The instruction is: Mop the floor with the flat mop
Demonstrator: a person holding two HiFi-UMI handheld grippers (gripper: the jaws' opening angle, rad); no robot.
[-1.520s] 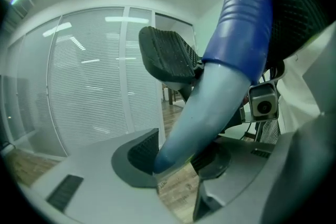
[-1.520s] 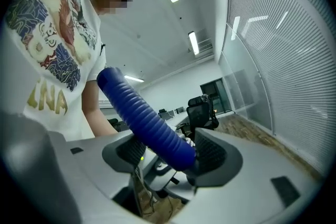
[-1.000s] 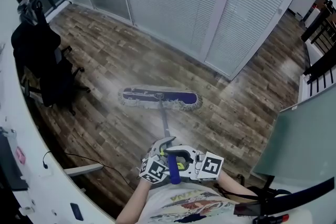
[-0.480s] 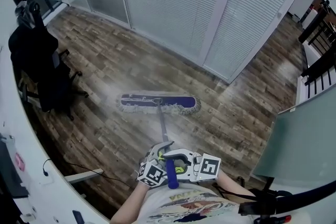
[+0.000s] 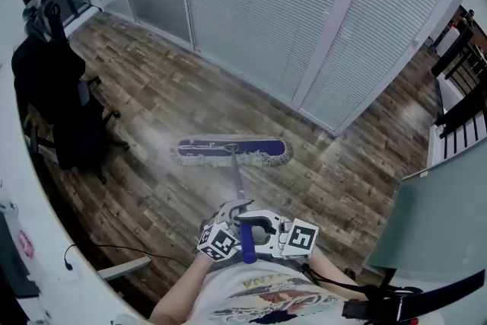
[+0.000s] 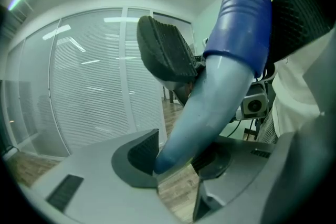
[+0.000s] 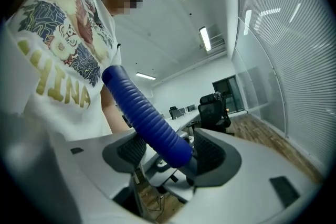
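At the bottom centre of the frame, by my waist, my right gripper is clamped on the mop's ribbed blue grip. My left gripper squeezes the pale pole just below it. Mid-frame, the mop head lies flat on the wood floor. I judge I'm mid-stroke. The next move is to slide the head on, keeping it flat.
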